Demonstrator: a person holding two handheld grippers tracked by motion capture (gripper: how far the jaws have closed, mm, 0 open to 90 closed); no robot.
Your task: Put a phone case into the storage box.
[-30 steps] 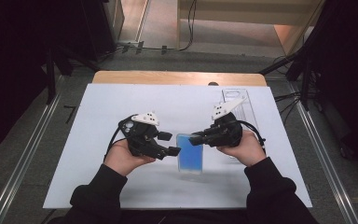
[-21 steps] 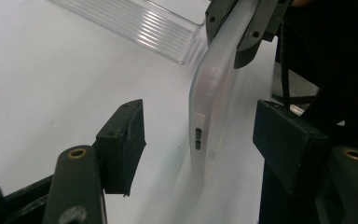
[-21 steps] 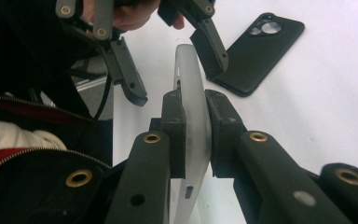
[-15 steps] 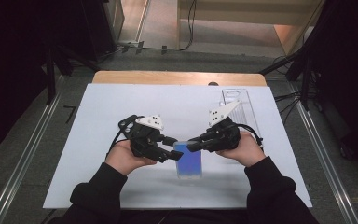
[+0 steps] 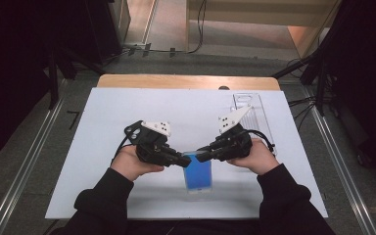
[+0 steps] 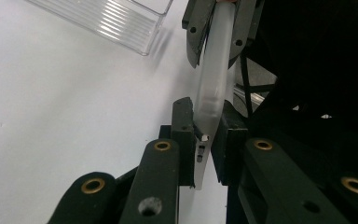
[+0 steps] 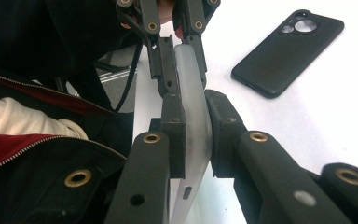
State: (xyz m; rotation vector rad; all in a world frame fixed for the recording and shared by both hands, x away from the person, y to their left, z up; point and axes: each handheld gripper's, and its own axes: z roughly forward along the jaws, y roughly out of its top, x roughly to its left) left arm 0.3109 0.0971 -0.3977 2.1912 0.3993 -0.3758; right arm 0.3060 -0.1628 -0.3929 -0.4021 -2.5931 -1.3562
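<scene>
A phone [image 5: 197,174] with a lit blue screen, in a frosted translucent case, is held over the white table sheet near the front edge. My left gripper [image 5: 182,160] is shut on its upper left edge and my right gripper [image 5: 201,155] on its upper right edge. In the left gripper view my jaws [image 6: 200,137] clamp the frosted edge of the phone [image 6: 212,84], with the right gripper [image 6: 214,23] gripping farther along. In the right gripper view my jaws [image 7: 193,121] pinch the same edge of the phone [image 7: 191,79], and the left gripper [image 7: 177,32] grips beyond.
A clear ribbed plastic tray [image 5: 252,115] lies at the back right of the white sheet [image 5: 103,112], and its corner [image 6: 116,18] appears in the left gripper view. A black phone case [image 7: 286,51] lies flat on the sheet beyond the left gripper. Dark sleeves enter from below.
Both grippers have drawn a little toward the person with the phone. Their tips now meet closer together on its top edge.
</scene>
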